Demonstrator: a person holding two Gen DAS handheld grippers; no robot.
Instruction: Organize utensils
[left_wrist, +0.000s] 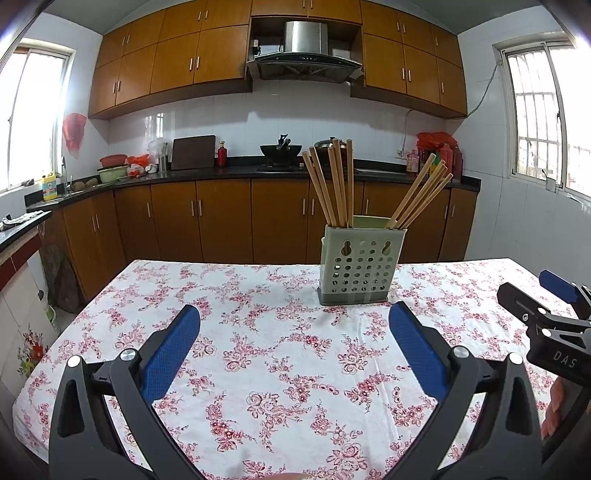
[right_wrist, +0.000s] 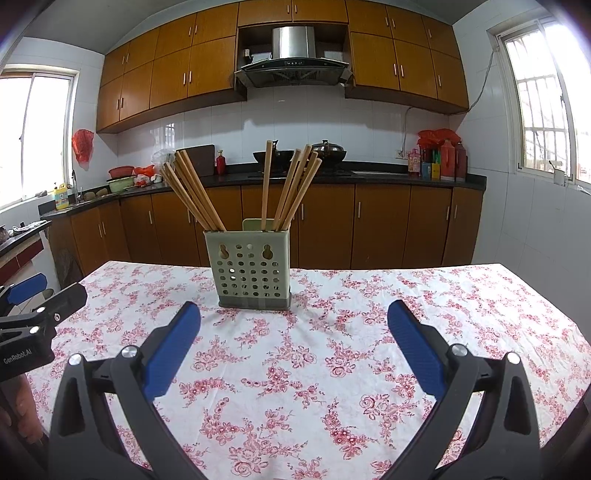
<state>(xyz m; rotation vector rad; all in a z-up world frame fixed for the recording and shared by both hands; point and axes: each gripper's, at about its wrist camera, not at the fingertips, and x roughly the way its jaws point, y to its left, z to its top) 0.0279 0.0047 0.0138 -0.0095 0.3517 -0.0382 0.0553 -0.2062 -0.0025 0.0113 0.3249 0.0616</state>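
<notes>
- Your counter (left_wrist: 258, 369) with the flowery cloth holds a pale green holey plastic holder (left_wrist: 360, 271) of long wooden chopsticks (left_wrist: 332, 184).
- Your left hand-held gripper (left_wrist: 295, 336) and right hand-held gripper (right_wrist: 294, 332) are both wide and hold nothing.
- Bump the sticks and the holder may tip.

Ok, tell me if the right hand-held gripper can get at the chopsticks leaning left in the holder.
Probably yes. The right hand-held gripper is open, with only bare tablecloth between it and the holder; the left-leaning chopsticks stick up unobstructed.
</notes>
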